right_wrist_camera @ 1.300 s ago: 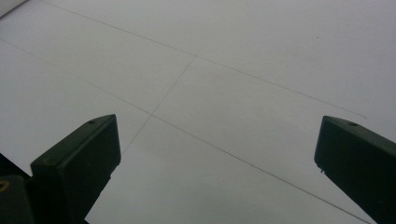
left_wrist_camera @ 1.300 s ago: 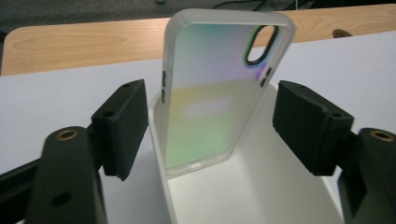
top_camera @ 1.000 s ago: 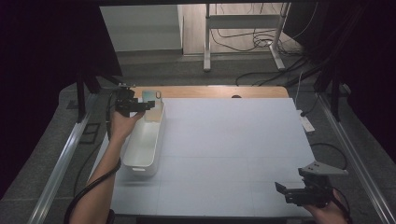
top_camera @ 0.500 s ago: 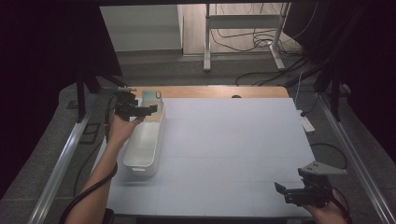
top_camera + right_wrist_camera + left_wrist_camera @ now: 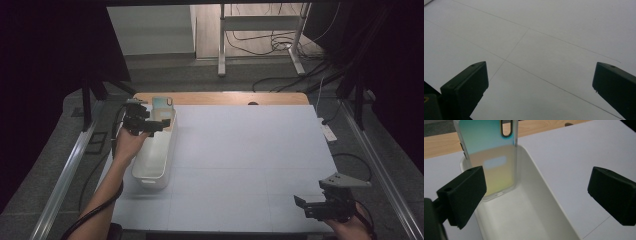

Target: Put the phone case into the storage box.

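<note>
Down at the bottom right of the high view, the right gripper (image 5: pixel 320 207) hangs low over the near edge of the white table mat (image 5: pixel 250 160), its grey three-cornered plate on top, and in the right gripper view its jaws stand wide apart with nothing between them, just bare mat with thin seam lines crossing it. Over to the left side of the high view, a forearm reaches up from the bottom edge and the left gripper (image 5: pixel 150 125) sits above the far end of a long white plastic bin (image 5: pixel 152 162) lying lengthwise on the mat. In the left gripper view those jaws are spread wide too, gripping nothing. Between and beyond them, at the upper left of that frame, stands a phone case (image 5: pixel 490 157), iridescent teal fading to peach, upright and leaning against the bin's far end wall, camera cutout at the top. Beyond the mat, a strip of wooden tabletop (image 5: pixel 225 97).
</note>
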`<state>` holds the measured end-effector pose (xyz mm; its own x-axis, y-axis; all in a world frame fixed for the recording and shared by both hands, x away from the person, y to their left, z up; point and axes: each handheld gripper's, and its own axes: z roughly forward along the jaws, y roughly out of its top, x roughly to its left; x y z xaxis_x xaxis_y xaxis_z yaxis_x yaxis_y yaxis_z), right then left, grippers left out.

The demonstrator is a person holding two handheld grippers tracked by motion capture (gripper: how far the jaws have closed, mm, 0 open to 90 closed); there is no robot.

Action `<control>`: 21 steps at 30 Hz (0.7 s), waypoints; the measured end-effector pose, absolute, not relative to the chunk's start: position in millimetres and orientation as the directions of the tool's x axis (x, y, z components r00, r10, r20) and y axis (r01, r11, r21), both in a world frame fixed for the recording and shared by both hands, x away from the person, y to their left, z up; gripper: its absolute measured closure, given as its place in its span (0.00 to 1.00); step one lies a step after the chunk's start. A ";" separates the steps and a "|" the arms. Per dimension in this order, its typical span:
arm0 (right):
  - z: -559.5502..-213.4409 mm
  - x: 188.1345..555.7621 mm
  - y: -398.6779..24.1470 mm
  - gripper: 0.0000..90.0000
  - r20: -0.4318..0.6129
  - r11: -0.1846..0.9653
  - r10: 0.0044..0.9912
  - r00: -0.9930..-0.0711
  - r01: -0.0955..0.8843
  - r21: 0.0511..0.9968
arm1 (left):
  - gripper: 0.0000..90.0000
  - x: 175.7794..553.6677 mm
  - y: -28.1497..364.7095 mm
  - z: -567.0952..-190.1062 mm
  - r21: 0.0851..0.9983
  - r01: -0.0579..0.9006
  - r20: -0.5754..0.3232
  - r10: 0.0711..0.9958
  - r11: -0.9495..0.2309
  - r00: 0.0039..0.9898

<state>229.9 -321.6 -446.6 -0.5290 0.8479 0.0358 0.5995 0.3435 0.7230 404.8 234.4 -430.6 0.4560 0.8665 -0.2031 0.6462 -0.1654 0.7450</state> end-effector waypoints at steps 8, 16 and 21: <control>-446.8 230.1 -321.5 0.00 0.038 0.341 0.849 -0.527 0.601 0.722 | 0.02 392.3 229.2 -433.2 0.742 0.639 -0.178 0.860 -0.202 0.478; -446.8 230.2 -321.3 0.00 0.036 0.342 0.850 -0.526 0.603 0.721 | 0.02 378.0 227.7 -434.5 0.754 0.627 -0.190 0.847 -0.198 0.497; -446.9 230.5 -321.7 0.00 0.041 0.337 0.852 -0.523 0.606 0.721 | 0.02 370.9 227.1 -436.3 0.765 0.613 -0.197 0.835 -0.197 0.514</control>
